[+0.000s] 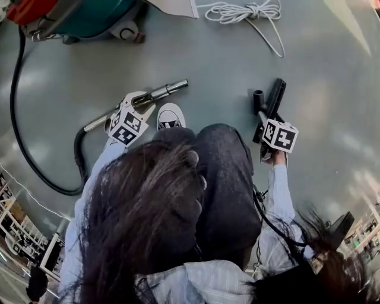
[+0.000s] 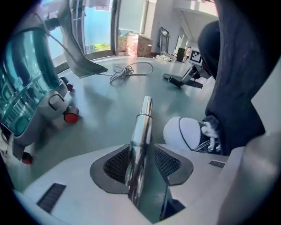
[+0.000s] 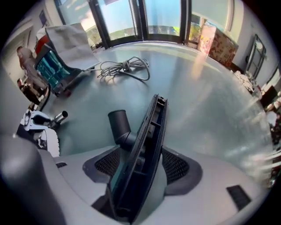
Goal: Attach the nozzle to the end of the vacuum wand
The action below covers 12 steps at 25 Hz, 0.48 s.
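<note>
The chrome vacuum wand (image 1: 169,89) lies on the grey floor, its black hose (image 1: 18,136) curving back to the vacuum. My left gripper (image 1: 139,104) is down over it. In the left gripper view the wand (image 2: 142,123) runs between the jaws of the left gripper (image 2: 142,165), which stands open with a gap beside the tube. The black floor nozzle (image 1: 274,98) lies to the right. My right gripper (image 1: 266,119) straddles it. In the right gripper view the nozzle (image 3: 147,140) stands on edge between the wide-open jaws of the right gripper (image 3: 142,165), its round socket (image 3: 119,123) pointing up to the left.
A teal and red vacuum body (image 1: 89,15) sits at the far left. A coiled white cord (image 1: 243,12) lies at the far middle. The person's white shoe (image 1: 170,116) rests between wand and nozzle. Boxes and windows line the room's far side.
</note>
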Motion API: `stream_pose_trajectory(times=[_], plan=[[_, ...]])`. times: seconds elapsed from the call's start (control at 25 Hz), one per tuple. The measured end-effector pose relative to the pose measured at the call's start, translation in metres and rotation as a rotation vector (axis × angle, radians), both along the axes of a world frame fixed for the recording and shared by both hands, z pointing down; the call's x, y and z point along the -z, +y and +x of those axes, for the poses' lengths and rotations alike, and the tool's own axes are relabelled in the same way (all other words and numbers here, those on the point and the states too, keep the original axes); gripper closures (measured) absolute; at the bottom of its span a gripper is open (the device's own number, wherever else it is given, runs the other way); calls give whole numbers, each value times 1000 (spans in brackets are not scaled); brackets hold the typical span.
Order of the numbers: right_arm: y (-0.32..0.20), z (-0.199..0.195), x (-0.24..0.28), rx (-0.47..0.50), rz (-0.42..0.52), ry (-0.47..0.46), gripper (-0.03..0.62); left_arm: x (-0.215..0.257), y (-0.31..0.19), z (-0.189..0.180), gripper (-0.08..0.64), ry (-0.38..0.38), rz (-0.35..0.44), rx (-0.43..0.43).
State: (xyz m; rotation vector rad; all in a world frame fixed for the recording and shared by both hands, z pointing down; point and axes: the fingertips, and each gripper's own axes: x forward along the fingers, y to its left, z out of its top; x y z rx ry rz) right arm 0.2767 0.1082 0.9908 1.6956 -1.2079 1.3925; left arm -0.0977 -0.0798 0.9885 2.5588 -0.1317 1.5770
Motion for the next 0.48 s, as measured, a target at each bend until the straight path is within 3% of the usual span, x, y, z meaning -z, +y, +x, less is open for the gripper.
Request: stream_pose_trajectory(times=[0.12,0.2,0.28,0.36,0.44,0.48], plan=[[-1,12,-2,59,6,88,311,-18,-2,5,394,-7,30,-31],[-1,17,-3,44,26,86,310,-19,-2,9,391,2,54,-58],[-4,18,-3,0,48,22,310,-20,-4,13,391,19,70,-61],[-5,10,-10,-25,38,-99,310,-21,-2,12,390,29,65,-48],[-4,1,-24,-4,-22,-190,310,-20,-2,11,390,26,65,-45],[-3,0,-28,28,-62,-191,310,-20,-2,11,388,25,66,-48]])
